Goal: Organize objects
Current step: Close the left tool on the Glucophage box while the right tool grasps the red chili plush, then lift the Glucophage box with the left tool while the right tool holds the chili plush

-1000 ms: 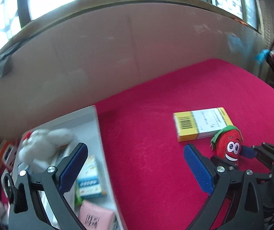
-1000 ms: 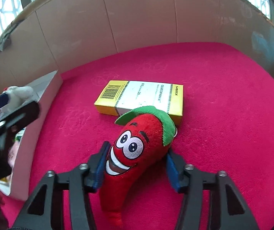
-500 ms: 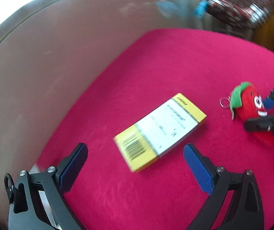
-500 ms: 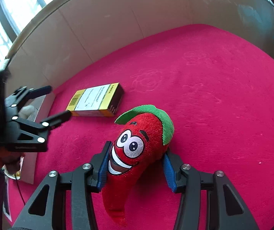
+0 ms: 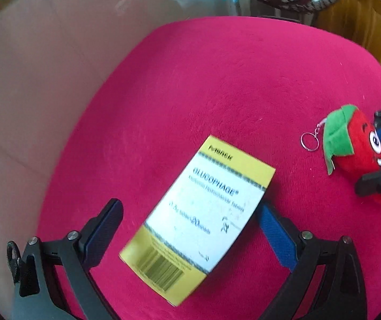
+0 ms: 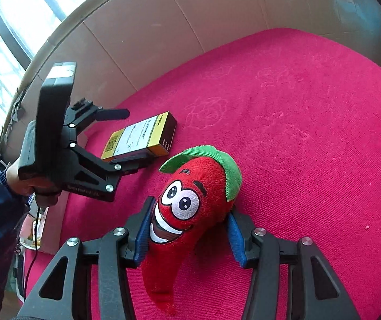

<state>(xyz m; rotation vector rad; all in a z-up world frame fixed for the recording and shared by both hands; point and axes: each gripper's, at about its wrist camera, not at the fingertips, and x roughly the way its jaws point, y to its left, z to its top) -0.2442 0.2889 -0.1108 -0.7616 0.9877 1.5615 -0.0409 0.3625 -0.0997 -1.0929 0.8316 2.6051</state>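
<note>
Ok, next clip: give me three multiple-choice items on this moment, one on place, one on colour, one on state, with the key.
1. The medicine box lies:
A. inside a bin
B. on the red cloth, between the left gripper's fingers
C. on top of the chili plush

2. The cap of the chili plush is:
A. green
B. blue
C. yellow

3. The right gripper is:
A. empty and wide open
B. shut on the box
C. shut on the chili plush

Key: B, the box lies flat on the cloth with an open finger on each side; A, green cap on red body; C, both blue pads press the plush.
</note>
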